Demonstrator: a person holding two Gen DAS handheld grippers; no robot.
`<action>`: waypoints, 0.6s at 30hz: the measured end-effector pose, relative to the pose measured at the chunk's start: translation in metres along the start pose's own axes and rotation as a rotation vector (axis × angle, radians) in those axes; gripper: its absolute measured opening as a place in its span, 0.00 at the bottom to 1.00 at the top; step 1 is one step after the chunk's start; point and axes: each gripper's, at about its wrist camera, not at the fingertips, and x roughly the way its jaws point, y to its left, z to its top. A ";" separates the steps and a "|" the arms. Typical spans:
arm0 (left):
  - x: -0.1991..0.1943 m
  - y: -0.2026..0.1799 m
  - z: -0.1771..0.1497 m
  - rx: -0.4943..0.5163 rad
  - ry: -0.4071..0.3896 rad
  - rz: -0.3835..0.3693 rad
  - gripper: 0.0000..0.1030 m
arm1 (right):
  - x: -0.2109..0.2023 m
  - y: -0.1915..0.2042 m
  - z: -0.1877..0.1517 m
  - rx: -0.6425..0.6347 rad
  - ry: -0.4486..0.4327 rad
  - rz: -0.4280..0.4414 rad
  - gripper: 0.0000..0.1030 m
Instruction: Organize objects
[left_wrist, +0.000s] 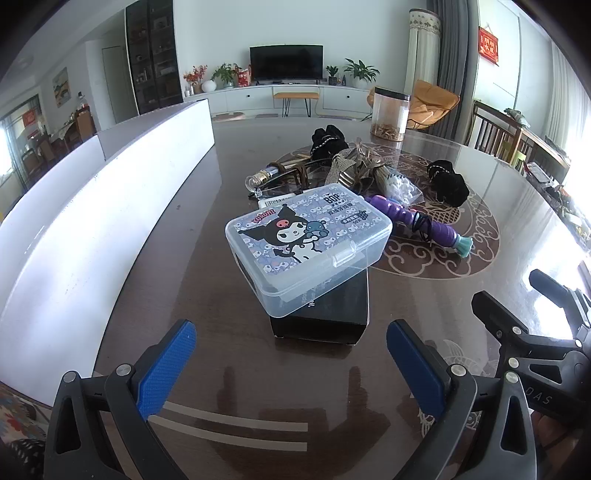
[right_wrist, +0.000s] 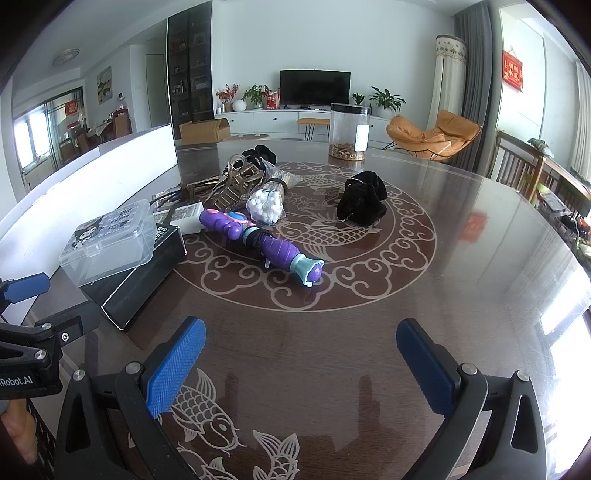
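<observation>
Your left gripper (left_wrist: 291, 354) is spread wide, gripping nothing; the clear plastic box (left_wrist: 308, 245) sits atop the black box (left_wrist: 325, 314) just ahead between its fingers; your right gripper (right_wrist: 301, 354) gapes wide too, the purple toy (right_wrist: 258, 240) well ahead.

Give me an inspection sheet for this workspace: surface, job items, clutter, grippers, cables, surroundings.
Surface: dark glossy round table with a pale fish-and-cloud inlay.
Job's things: clear plastic cartoon-print box, latched, lying askew on a black cardboard box; purple toy wand lying flat; bag of white cotton balls; two black velvet scrunchies.
Clutter: tangled brown straps and hair clips; clear round jar with a black lid.
Grippers: left gripper open, empty; right gripper open, empty.
Cables: nothing seen.
Surroundings: living room, black television, orange lounge chair.
</observation>
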 end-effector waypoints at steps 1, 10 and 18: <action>0.000 0.000 0.000 0.000 0.001 0.000 1.00 | 0.000 0.000 0.000 0.000 0.000 0.000 1.00; 0.004 -0.002 0.000 0.003 0.009 0.003 1.00 | 0.000 0.000 0.000 0.000 0.001 0.000 1.00; 0.008 -0.002 -0.002 0.007 0.027 0.009 1.00 | 0.000 0.000 0.000 0.000 0.002 0.001 1.00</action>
